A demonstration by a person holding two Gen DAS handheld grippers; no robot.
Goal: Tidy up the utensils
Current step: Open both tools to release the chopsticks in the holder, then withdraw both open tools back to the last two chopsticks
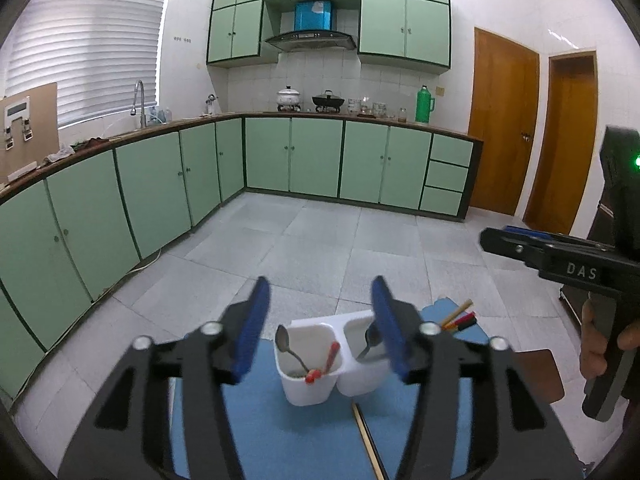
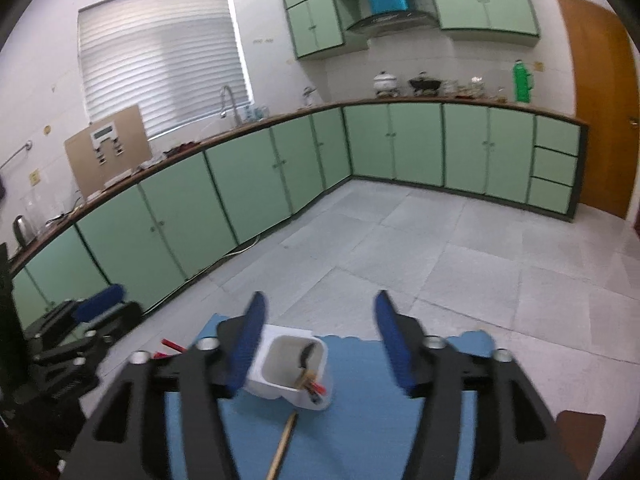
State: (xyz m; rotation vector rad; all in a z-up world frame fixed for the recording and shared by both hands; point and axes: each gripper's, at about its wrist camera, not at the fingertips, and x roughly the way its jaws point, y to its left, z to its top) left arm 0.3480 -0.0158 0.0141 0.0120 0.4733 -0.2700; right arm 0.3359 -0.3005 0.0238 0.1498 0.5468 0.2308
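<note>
Left wrist: left gripper [image 1: 320, 328] gapes — above holder [image 1: 304, 384].

Left tool [image 1: 320, 324] fingers spread, right tool [image 2: 320, 340] likewise, both empty

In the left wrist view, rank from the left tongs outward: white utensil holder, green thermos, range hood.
1. White utensil holder, just below the left tongs, on the blue mat.
2. Green thermos, far counter, right.
3. Range hood, back wall, high.

Spoon [image 2: 307, 354] in white holder [image 2: 276, 376], blue mat [image 2: 360, 408].
</note>
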